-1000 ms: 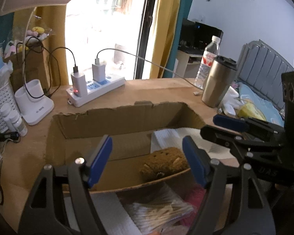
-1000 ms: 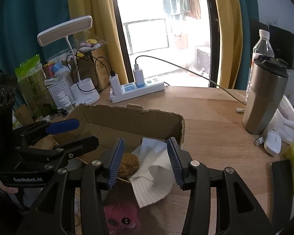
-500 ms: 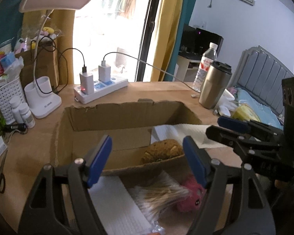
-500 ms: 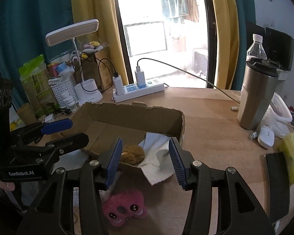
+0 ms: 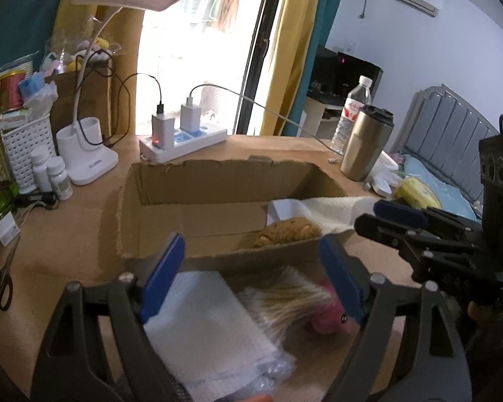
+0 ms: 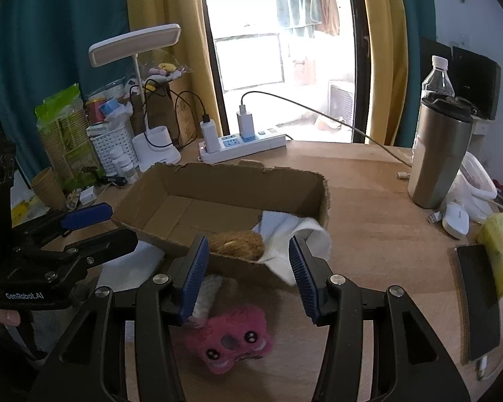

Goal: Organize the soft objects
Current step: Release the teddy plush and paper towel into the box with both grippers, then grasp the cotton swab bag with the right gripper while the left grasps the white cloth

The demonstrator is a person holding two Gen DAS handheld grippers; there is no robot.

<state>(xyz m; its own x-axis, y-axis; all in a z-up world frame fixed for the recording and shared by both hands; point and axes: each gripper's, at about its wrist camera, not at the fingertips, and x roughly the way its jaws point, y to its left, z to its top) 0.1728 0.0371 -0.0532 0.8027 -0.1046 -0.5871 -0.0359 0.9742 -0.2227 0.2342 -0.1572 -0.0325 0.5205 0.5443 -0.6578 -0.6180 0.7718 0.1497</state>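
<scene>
An open cardboard box (image 5: 218,181) (image 6: 238,181) lies on the wooden desk. At its near right corner sits a brown plush (image 5: 286,231) (image 6: 238,243) beside a white cloth (image 5: 322,206) (image 6: 295,234) that drapes over the rim. A pink plush (image 6: 234,338) (image 5: 328,320) lies on the desk in front of the box, below my right gripper (image 6: 248,278) (image 5: 369,216), which is open and empty. My left gripper (image 5: 251,278) (image 6: 117,224) hovers over a white packet (image 5: 201,318) and a bag of cotton swabs (image 5: 285,299). Its jaws are opening and grip nothing.
Behind the box stand a power strip (image 5: 184,142) with chargers, a desk lamp (image 5: 90,164), a white basket (image 5: 23,140) and pill bottles (image 5: 58,177). Right: steel tumbler (image 6: 439,154), water bottle (image 6: 437,77), mouse (image 6: 456,219), phone (image 6: 476,301). Scissors (image 5: 1,281) lie left.
Both grippers have drawn back from the box toward the desk's near edge. The pink plush, swab bag and white packet have come further into view. The left jaws stand a little wider.
</scene>
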